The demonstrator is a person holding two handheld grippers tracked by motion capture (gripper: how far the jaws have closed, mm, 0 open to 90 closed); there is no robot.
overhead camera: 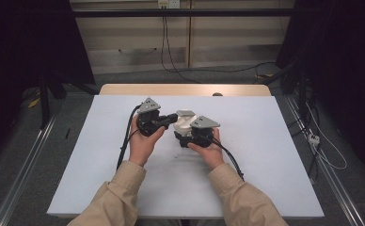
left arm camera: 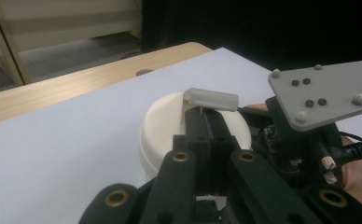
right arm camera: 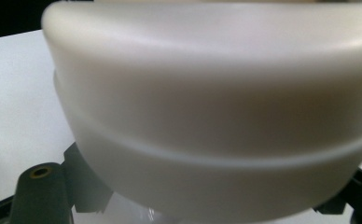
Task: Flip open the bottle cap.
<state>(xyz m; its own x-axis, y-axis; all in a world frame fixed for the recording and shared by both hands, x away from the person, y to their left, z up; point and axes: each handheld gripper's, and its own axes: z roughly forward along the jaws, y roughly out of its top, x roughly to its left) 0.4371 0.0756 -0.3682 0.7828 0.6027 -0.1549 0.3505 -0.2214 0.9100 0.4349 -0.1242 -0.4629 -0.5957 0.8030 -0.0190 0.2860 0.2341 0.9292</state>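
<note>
Holding: white tub point(overhead camera: 183, 123) on table point(overhead camera: 265, 141)
Left gripper point(left arm camera: 208, 122): jaws together, at tub's lid tab point(left arm camera: 214, 99)
Right gripper point(overhead camera: 190, 139): clamped on tub

Tan sleeves point(overhead camera: 124, 190), black hand-held grippers, brass-ringed screw holes, grey three-cornered plates point(left arm camera: 326, 91), black cables point(overhead camera: 124, 141)

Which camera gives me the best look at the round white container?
The left gripper view: the round white container shows whole from above, lid and translucent tab included. The right gripper view has only its blurred side wall; the high view has it small between the hands.
</note>
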